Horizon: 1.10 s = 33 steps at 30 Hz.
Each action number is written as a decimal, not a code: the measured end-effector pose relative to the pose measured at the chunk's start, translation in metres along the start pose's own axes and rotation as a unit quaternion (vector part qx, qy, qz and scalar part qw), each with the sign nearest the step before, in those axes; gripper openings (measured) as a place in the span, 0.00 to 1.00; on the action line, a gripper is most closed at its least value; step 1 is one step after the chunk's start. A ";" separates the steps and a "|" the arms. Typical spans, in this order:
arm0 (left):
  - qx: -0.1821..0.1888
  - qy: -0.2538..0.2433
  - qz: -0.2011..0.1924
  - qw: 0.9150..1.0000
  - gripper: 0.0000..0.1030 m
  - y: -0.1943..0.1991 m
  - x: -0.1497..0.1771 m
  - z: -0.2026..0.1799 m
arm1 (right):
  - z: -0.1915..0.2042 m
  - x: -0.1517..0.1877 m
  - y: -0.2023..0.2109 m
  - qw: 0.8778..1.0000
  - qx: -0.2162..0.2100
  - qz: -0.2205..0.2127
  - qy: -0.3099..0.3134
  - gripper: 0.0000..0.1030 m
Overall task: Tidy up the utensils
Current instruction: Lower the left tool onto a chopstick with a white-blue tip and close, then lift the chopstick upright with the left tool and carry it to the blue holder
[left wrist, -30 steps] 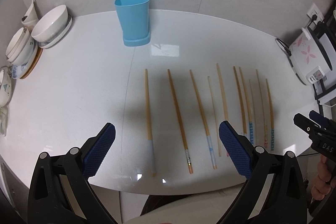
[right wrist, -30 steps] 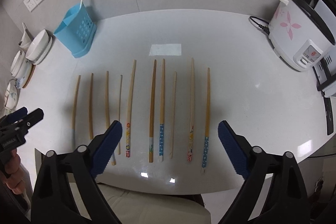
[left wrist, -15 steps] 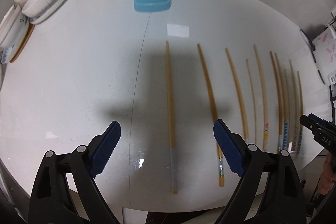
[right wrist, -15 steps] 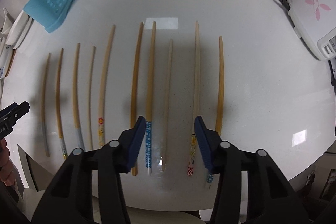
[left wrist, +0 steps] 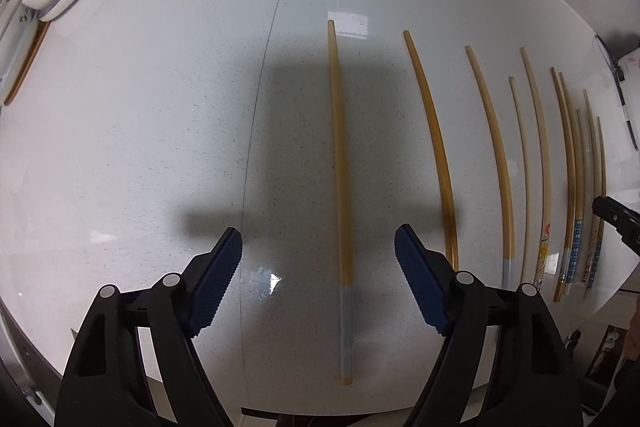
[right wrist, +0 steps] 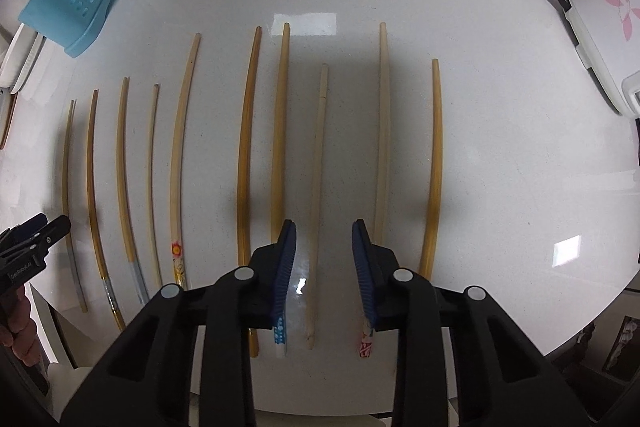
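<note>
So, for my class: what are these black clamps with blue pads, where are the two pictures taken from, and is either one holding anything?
A person holds two hand-held grippers, each carrying a camera looking down its jaws. The left gripper hangs over the white table with a grey-tipped chopstick between its jaws, which have just been closing. The right gripper straddles a pale plain chopstick; its jaws have also been closing, but the pads are not yet touching it. Nothing is held. Ten chopsticks lie in a row; a blue utensil holder stands behind.
</note>
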<state>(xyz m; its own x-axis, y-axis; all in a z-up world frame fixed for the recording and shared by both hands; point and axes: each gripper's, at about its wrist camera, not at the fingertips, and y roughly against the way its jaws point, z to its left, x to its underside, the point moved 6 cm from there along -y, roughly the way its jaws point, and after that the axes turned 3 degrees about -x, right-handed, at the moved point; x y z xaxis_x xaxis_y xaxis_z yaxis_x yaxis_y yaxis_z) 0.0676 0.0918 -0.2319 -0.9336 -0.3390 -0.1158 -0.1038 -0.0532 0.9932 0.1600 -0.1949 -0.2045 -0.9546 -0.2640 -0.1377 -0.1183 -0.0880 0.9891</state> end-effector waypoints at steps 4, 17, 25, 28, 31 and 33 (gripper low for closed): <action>0.002 -0.004 0.016 1.000 0.65 -0.008 -0.001 -0.001 | 0.005 -0.006 -0.006 1.000 0.005 0.008 0.003 0.23; -0.023 -0.014 0.032 0.999 0.16 -0.004 -0.011 -0.004 | 0.011 -0.012 -0.024 0.999 0.021 0.034 0.005 0.09; -0.005 -0.015 0.037 0.999 0.07 -0.014 -0.001 -0.012 | 0.018 -0.014 -0.030 0.999 0.027 0.038 0.000 0.03; 0.005 -0.014 0.035 0.999 0.07 -0.016 -0.001 -0.014 | 0.017 -0.015 -0.029 0.999 0.023 0.037 -0.002 0.03; 0.010 -0.015 0.027 0.999 0.07 -0.014 -0.002 -0.014 | 0.016 -0.015 -0.027 0.999 0.021 0.033 -0.005 0.03; 0.014 -0.014 0.021 1.000 0.07 -0.002 0.006 -0.014 | 0.014 -0.016 -0.027 0.999 0.018 0.027 -0.007 0.03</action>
<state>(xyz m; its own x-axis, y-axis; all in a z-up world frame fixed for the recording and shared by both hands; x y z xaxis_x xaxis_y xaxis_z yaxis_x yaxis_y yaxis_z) 0.0673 0.0765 -0.2348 -0.9468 -0.3135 -0.0731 -0.0728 -0.0126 0.9973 0.1741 -0.1749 -0.2281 -0.9636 -0.2540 -0.0835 -0.0760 -0.0392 0.9963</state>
